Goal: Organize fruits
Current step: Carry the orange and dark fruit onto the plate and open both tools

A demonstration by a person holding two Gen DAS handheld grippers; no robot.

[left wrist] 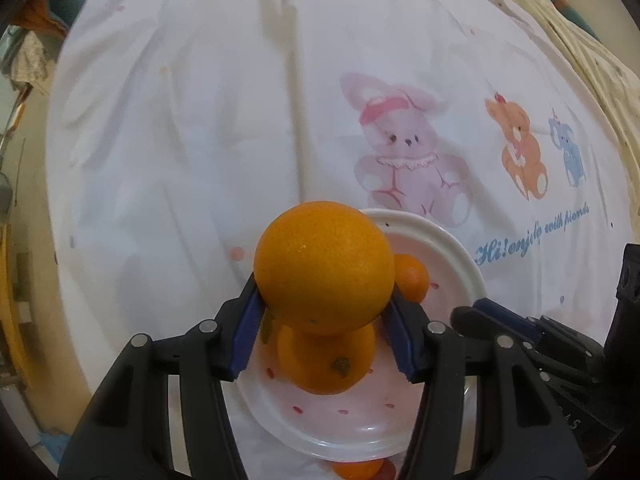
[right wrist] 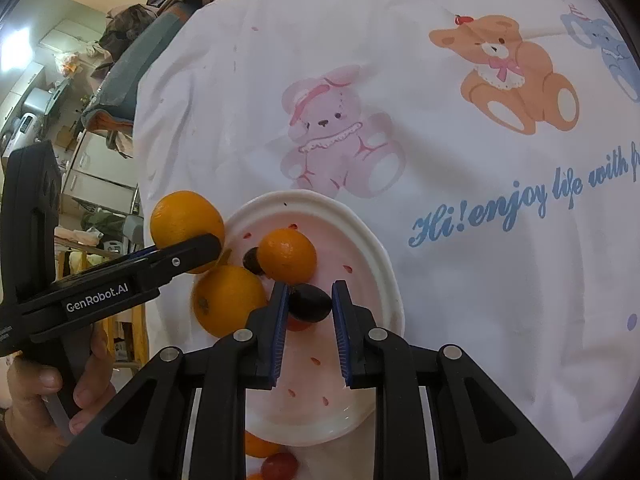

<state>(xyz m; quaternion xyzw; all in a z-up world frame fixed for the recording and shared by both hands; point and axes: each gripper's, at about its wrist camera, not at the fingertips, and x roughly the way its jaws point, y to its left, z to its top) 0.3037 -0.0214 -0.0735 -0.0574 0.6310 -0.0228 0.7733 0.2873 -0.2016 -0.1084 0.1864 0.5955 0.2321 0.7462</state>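
Two grippers we hold meet over the white speckled plate point(right wrist: 376, 248): left gripper point(left wrist: 324, 312) jaws clasp a large round orange point(left wrist: 323, 266) above it, right gripper point(right wrist: 310, 320) jaws gape around a dark plum point(right wrist: 310, 303).

A white cartoon-print cloth point(right wrist: 440, 184) carries a white plate point(right wrist: 384, 280), with small fruits point(right wrist: 276, 462) beside its near rim.

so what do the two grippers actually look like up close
Both are matte black plastic with silver round pins at the joints and ribbed blue pads inside the fingers. The left gripper carries white "GenRobot.AI" lettering on its side and is gripped by a bare hand. The right gripper matches it. No cables visible.
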